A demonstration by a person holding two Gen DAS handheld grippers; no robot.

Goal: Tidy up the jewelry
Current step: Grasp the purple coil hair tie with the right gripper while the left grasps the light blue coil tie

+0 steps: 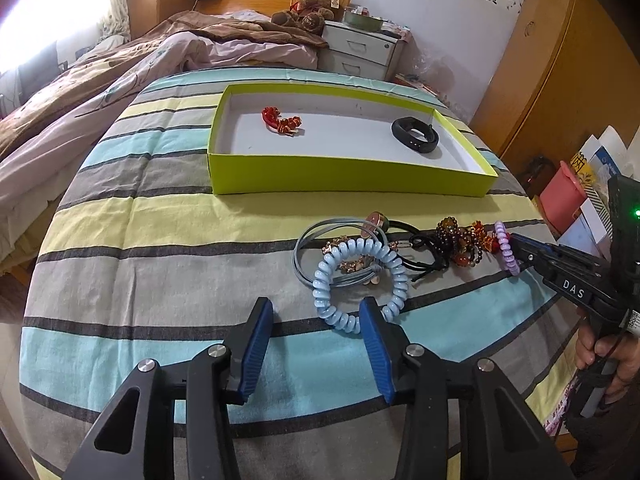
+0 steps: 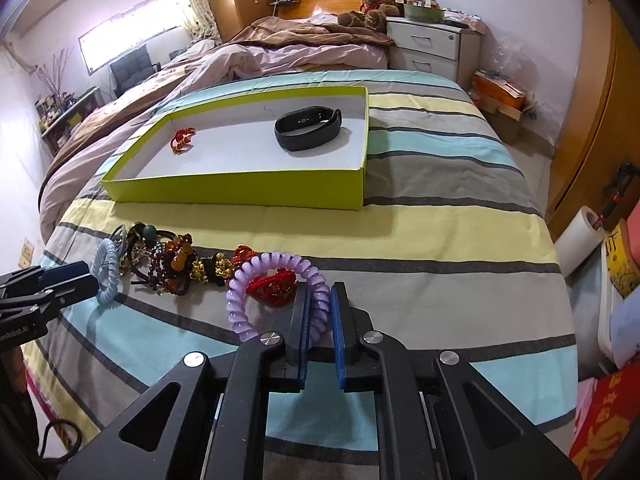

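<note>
A light blue coil hair tie (image 1: 360,272) lies on the striped bedsheet. My left gripper (image 1: 316,316) stands open around its near left part, the right finger touching the coil's near edge. A purple coil hair tie (image 2: 276,264) sits farther right, and my right gripper (image 2: 321,308) is shut on its near strand. Inside that coil lies a red knotted ornament (image 2: 272,288). Between the two coils is a heap of bead bracelets (image 1: 460,244) and grey cord loops (image 1: 320,236). Behind stands a yellow-green box (image 1: 348,176) holding a red bracelet (image 1: 280,120) and a black fitness band (image 1: 416,134).
A rumpled pink-brown quilt (image 1: 100,92) covers the bed's left side. A white nightstand (image 1: 360,52) stands at the back. Boxes and a paper roll (image 2: 580,240) crowd the floor past the bed's right edge. A person's hand (image 1: 608,356) holds the right gripper's handle.
</note>
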